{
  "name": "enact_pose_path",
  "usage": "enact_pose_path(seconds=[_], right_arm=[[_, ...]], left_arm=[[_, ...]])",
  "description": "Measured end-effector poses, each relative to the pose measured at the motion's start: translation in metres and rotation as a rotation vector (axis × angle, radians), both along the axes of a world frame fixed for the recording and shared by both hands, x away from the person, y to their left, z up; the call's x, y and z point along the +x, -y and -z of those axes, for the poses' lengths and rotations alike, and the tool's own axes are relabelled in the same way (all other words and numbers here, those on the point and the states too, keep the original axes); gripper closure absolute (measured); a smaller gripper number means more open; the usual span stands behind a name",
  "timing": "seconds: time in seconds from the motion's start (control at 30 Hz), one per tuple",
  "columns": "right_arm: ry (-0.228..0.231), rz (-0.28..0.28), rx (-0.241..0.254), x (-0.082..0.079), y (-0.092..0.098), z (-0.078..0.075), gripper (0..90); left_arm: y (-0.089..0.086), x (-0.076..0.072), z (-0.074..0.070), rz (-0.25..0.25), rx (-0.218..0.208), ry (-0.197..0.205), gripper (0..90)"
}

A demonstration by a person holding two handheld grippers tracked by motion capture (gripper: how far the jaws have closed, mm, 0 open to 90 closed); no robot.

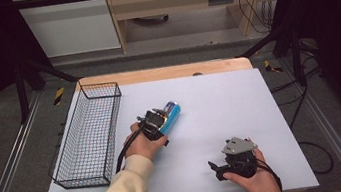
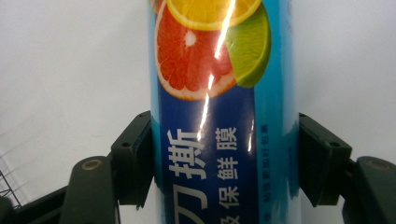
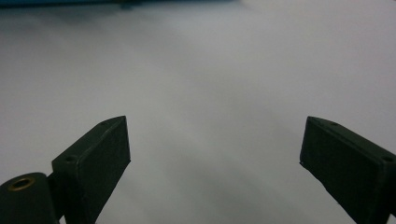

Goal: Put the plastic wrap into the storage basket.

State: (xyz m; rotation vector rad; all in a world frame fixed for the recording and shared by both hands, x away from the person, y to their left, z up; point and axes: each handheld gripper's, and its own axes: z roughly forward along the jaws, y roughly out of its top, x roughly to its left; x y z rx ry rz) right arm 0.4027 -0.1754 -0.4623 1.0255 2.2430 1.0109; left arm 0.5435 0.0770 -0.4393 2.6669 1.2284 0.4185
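The left tongs (image 2: 224, 158) are clamped on a blue tube (image 2: 224, 116), a jaw pressed to each side, near the middle of the white bench (image 1: 219, 99); both tube ends run out of the left gripper view, and in the high view the hand (image 1: 142, 143) hides its near end. The right tongs (image 3: 215, 154) gape wide, holding nothing, low over the bench at the near right. A wire basket (image 1: 88, 133) sits left of the tube, apart from it.

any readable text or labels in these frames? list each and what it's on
"撕" and "鲜膜", large white characters on the blue cling-film tube, clamped in the left gripper.
"保" below them, beside a character cut off by the frame's bottom edge.
Small vertical print on the tube's lighter blue strip: too small to read.
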Motion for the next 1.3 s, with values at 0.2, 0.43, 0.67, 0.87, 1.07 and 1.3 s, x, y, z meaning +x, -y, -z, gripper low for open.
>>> enact_pose_path(seconds=[0.2, 0.43, 0.67, 0.87, 1.07, 1.3], right_arm=[[0.001, 0.001, 0.001, 0.000, 0.000, 0.000, 8.9], [0.001, -0.002, 0.001, 0.000, 0.000, 0.000, 8.9], [0.000, -0.002, 0.004, 0.000, 0.000, 0.000, 8.9], [-0.005, -0.004, 0.000, 0.000, 0.000, 0.000, 8.8], [-0.005, -0.005, 0.003, 0.000, 0.000, 0.000, 8.8], [0.000, -0.010, 0.002, 0.000, 0.000, 0.000, 8.9]], left_arm=[[0.002, 0.000, -0.001, -0.003, 0.015, -0.006, 31.3], [0.002, 0.000, -0.001, -0.002, 0.021, -0.001, 31.6], [0.003, -0.002, -0.001, 0.018, 0.054, 0.005, 31.9], [0.005, -0.004, -0.003, 0.019, 0.060, 0.012, 31.9], [0.005, -0.004, -0.008, 0.025, 0.076, 0.017, 32.0], [0.005, -0.005, -0.014, 0.033, 0.077, 0.032, 32.0]])
